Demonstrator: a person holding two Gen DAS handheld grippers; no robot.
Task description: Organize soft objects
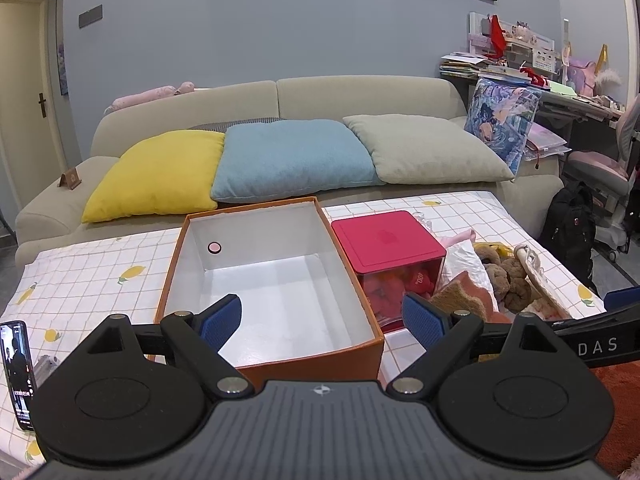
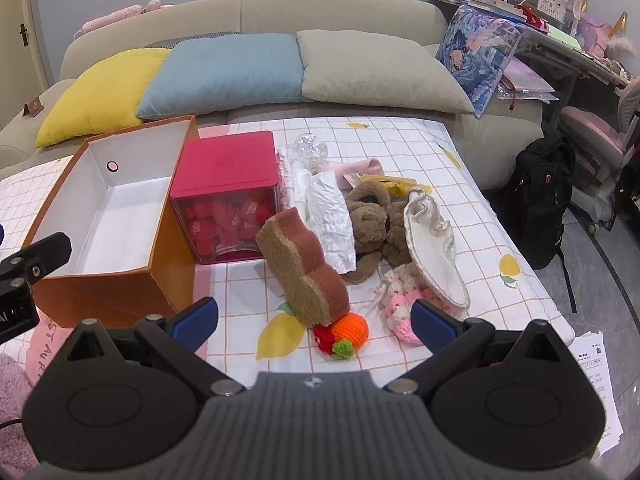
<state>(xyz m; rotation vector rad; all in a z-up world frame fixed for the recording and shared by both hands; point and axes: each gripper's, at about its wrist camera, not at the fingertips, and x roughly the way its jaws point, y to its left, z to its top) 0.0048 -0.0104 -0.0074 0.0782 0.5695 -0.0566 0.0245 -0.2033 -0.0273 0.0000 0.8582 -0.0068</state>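
Note:
An empty orange box with a white inside stands on the checked tablecloth. My left gripper is open and empty, hovering over the box's near edge. To the right lies a heap of soft things: a brown sponge, a crocheted orange, a pink and white knit piece, a brown plush and a white fabric piece. My right gripper is open and empty, just in front of the sponge and the orange.
A red-lidded clear box of red items stands between the orange box and the heap. A phone leans at the table's left. A sofa with cushions lies behind; a black backpack and papers are on the right.

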